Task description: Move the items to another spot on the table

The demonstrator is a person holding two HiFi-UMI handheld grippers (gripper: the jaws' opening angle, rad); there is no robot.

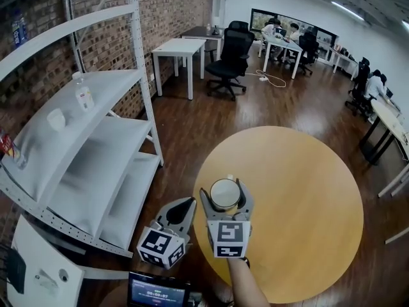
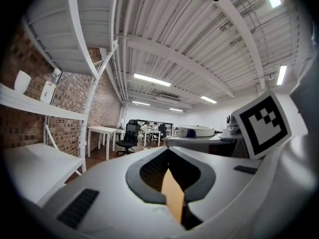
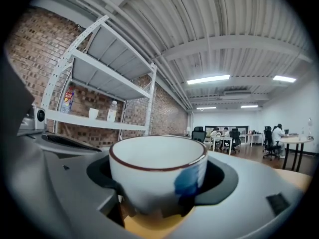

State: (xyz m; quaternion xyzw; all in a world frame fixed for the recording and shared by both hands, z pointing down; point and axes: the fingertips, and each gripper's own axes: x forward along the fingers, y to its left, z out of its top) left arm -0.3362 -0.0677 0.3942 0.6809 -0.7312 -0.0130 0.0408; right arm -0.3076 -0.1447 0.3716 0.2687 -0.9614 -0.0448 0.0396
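Observation:
A white cup [image 1: 224,193] with a dark rim and a blue mark sits between the jaws of my right gripper [image 1: 225,196], which is shut on it over the near left part of the round wooden table [image 1: 300,197]. In the right gripper view the cup [image 3: 157,176] fills the middle, held just above the tabletop. My left gripper [image 1: 182,210] hangs beside the table's left edge, shut with nothing in it. In the left gripper view its jaws meet [image 2: 169,171], and the cup [image 2: 196,131] shows to the right.
A white metal shelf rack [image 1: 96,146] stands at the left with a bottle [image 1: 82,93] and a small white cup [image 1: 56,118] on it. Office desks, black chairs and seated people fill the far room. Dark wood floor surrounds the table.

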